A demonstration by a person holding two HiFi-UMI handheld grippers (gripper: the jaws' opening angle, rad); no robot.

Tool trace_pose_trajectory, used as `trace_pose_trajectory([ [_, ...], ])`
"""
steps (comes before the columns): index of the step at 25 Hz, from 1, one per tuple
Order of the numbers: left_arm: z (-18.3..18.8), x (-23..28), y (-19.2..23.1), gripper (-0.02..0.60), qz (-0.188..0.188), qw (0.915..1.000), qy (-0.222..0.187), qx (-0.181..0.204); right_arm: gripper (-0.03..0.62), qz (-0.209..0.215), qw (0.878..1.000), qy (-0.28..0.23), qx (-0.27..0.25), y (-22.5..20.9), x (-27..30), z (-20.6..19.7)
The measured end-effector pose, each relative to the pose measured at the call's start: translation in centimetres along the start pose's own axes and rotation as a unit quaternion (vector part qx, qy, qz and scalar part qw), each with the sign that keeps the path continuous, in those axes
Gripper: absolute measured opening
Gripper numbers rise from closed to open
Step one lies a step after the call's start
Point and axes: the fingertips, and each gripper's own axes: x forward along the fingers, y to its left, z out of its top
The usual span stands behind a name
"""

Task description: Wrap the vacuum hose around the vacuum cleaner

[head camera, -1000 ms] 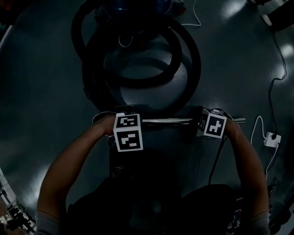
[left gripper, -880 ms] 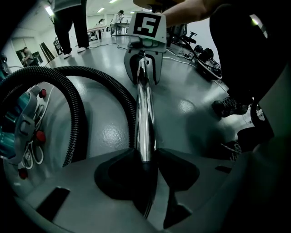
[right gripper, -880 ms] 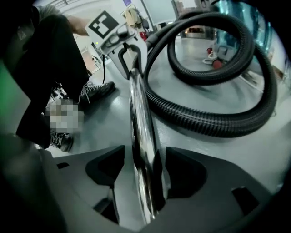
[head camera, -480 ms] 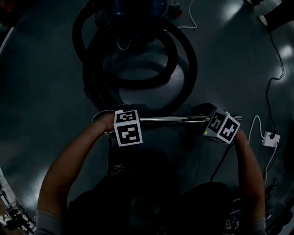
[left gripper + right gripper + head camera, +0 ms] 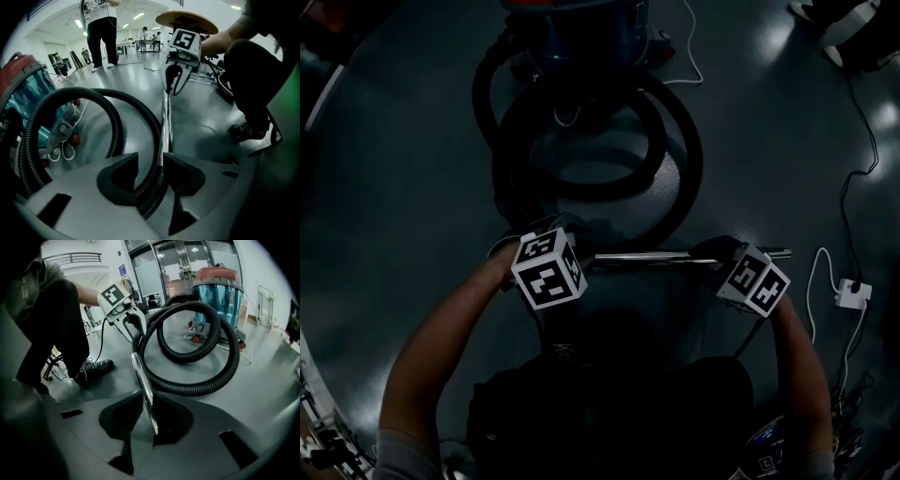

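Left gripper (image 5: 157,172) pinches the vacuum hose (image 5: 189,388) where it joins the metal wand (image 5: 656,255). Right gripper (image 5: 149,414), its jaws just closing, clamps the wand's free end at three o'clock. The hose lies looped on the floor (image 5: 394,141) before the vacuum cleaner (image 5: 581,33), at twelve o'clock from overhead.

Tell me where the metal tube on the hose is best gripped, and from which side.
Grip the metal tube on its bare straight shaft, from above, jaws across it: it is thin, rigid and lies crosswise, unlike the ribbed hose. The left gripper holds its hose end; the right gripper, whose jaws have just been closing, holds its free end.
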Motion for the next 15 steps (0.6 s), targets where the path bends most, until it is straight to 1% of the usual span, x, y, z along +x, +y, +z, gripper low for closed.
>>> trace_pose_trajectory([
  [2, 0.8, -1.5, 0.8, 0.172, 0.012, 0.9998, -0.013, -0.004, 0.006, -0.030, 1.000, -0.007, 0.002, -0.7, -0.8, 1.3],
  [3, 1.1, -2.2, 1.1, 0.170, 0.015, 0.9997, -0.018, -0.004, 0.006, -0.037, 0.999, -0.008, 0.005, -0.9, -1.2, 1.8],
  [4, 1.5, -2.9, 1.5, 0.154, 0.020, 0.9996, -0.022, -0.002, 0.006, -0.041, 0.999, -0.008, 0.009, -1.1, -1.6, 2.4],
  [5, 1.9, -3.5, 2.0, 0.108, 0.030, 0.9992, -0.026, 0.001, 0.006, -0.043, 0.999, -0.007, 0.012, -1.2, -2.1, 2.9],
  [6, 2.2, -4.2, 2.6, 0.041, 0.038, 0.9989, -0.029, 0.004, 0.006, -0.046, 0.999, -0.005, 0.015, -1.2, -2.6, 3.3],
  [7, 2.6, -4.8, 3.2, 0.008, 0.041, 0.9987, -0.031, 0.003, 0.006, -0.049, 0.999, -0.003, 0.018, -1.2, -3.2, 3.7],
  [10, 3.8, -7.3, 4.6, 0.008, 0.034, 0.9985, -0.041, -0.015, 0.006, -0.071, 0.997, -0.005, 0.037, -1.7, -5.6, 5.3],
  [11, 4.2, -8.4, 5.0, 0.006, 0.038, 0.9982, -0.044, -0.018, 0.006, -0.078, 0.996, -0.006, 0.045, -1.6, -6.6, 6.0],
  [13, 4.8, -10.7, 5.3, 0.006, 0.056, 0.9976, -0.040, -0.012, 0.006, -0.089, 0.995, -0.005, 0.055, -0.7, -8.4, 7.4],
  [15, 5.4, -12.8, 4.9, 0.006, 0.058, 0.9976, -0.037, -0.008, 0.006, -0.102, 0.993, -0.005, 0.058, 0.6, -10.0, 8.6],
])
